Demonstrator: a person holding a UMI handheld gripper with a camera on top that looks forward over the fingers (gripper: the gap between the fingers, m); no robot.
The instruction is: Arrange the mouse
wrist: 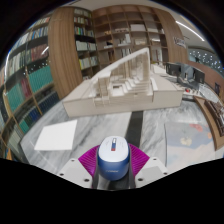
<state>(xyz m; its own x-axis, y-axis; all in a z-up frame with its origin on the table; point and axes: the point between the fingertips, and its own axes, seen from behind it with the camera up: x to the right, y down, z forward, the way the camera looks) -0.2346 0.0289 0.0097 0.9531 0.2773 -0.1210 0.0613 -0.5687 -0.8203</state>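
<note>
We see the claw closed tight on the mouse. Both pink pads press on its sides. The mouse is white and blue with a red wheel, and it is up off the table. Beyond the mouse, a white paper lies flat. Farther beyond the mouse stands a pale model building.

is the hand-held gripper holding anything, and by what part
Yes: the hand-held gripper holds a white and blue computer mouse, its magenta pads pressed against the two long sides.
</note>
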